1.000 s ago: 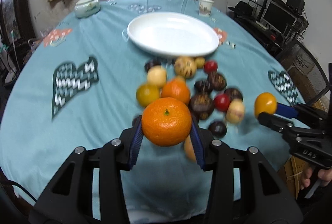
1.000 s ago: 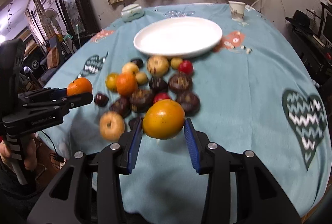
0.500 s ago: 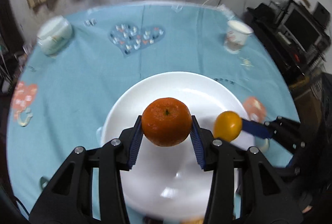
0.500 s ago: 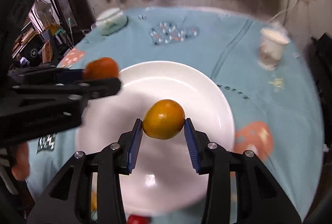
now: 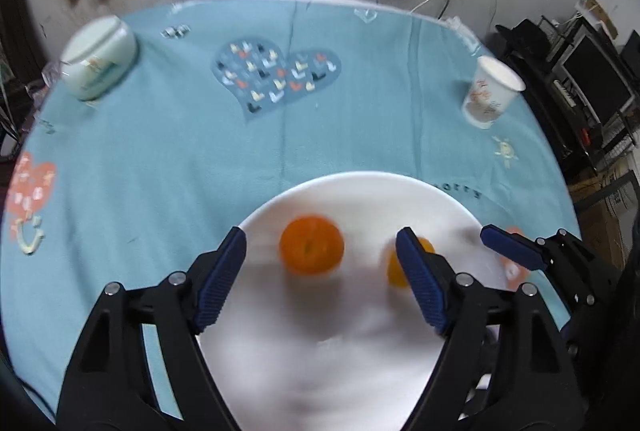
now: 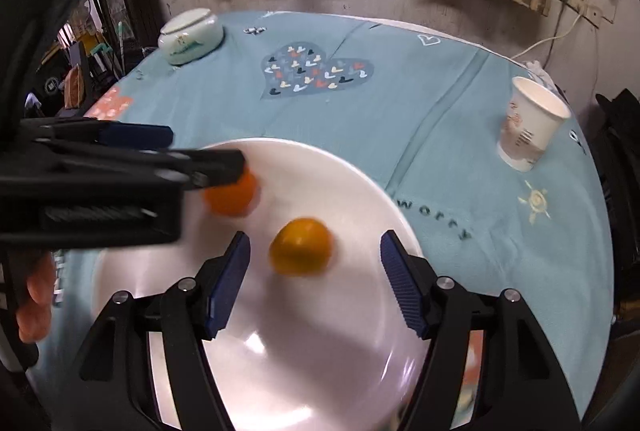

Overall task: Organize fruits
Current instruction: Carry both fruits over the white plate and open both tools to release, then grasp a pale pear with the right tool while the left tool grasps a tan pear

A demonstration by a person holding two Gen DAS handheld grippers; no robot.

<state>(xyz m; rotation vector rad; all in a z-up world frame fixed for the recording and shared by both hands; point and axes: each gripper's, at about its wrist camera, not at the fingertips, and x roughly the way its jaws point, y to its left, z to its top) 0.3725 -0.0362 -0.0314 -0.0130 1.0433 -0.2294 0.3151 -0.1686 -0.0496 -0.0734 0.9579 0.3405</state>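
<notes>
A white plate (image 5: 360, 191) lies on the teal tablecloth. My left gripper (image 5: 320, 271) is open above it, and an orange mandarin (image 5: 312, 250), blurred, lies free between the fingers on the plate. My right gripper (image 6: 314, 271) is open too, with a yellow-orange fruit (image 6: 301, 245), blurred, free between its fingers on the plate (image 6: 372, 191). The yellow-orange fruit shows partly behind my left gripper's right finger (image 5: 394, 267). The mandarin (image 6: 230, 197) shows under the left gripper (image 6: 168, 155) in the right wrist view. The right gripper's finger (image 5: 510, 245) reaches in from the right.
A white paper cup (image 5: 490, 97) stands at the right of the table, also seen in the right wrist view (image 6: 530, 123). A pale green lidded bowl (image 5: 100, 61) sits at the far left (image 6: 190, 37). Furniture and electronics stand beyond the table's right edge.
Both grippers moved from the fruit pile to above the plate, then opened. The mandarin and the yellow-orange fruit left the fingers and now lie on the plate.
</notes>
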